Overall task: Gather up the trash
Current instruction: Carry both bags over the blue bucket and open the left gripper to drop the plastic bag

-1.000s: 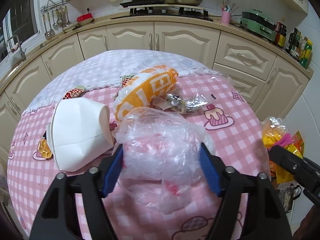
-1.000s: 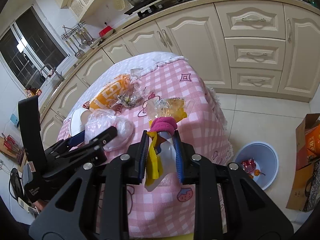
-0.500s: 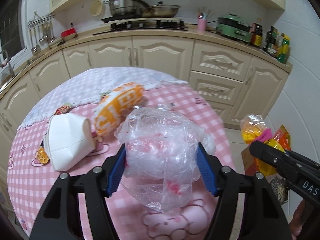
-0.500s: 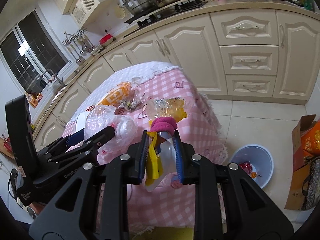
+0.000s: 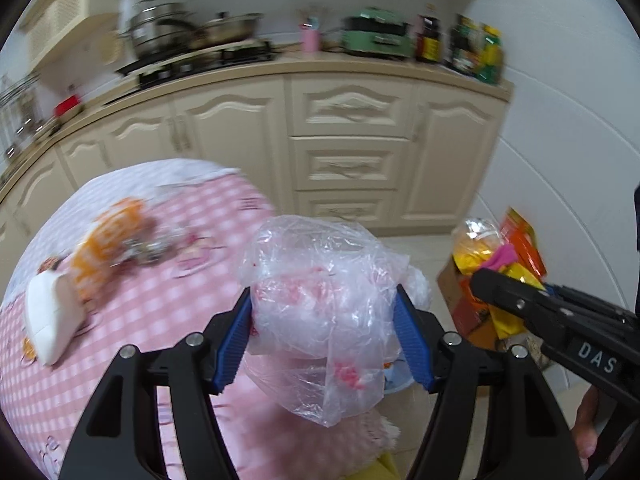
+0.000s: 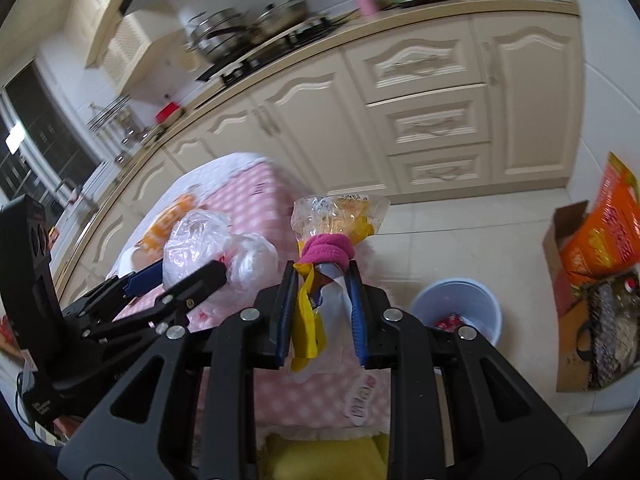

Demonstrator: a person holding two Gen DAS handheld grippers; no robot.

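My left gripper point(image 5: 324, 320) is shut on a crumpled clear plastic bag point(image 5: 320, 300) with pink smears, held above the right edge of the pink checked table point(image 5: 160, 320). The same clear plastic bag point(image 6: 192, 240) and the left gripper point(image 6: 192, 272) show at the left in the right wrist view. My right gripper point(image 6: 322, 304) is shut on a yellow snack wrapper point(image 6: 340, 216) tied with a pink band, and that yellow snack wrapper point(image 5: 480, 248) appears at the right of the left wrist view. A pale blue bin point(image 6: 456, 312) with red scraps stands on the floor.
An orange snack bag point(image 5: 108, 236), a white paper box point(image 5: 48, 316) and a crinkled silver wrapper point(image 5: 156, 244) lie on the table. A cardboard box with an orange bag point(image 6: 600, 248) stands on the floor at the right. Cream cabinets point(image 6: 420, 120) line the wall.
Both grippers have swung right with their loads, off the table's middle toward its right edge. The bin now sits closer below the right gripper. Grips are unchanged.
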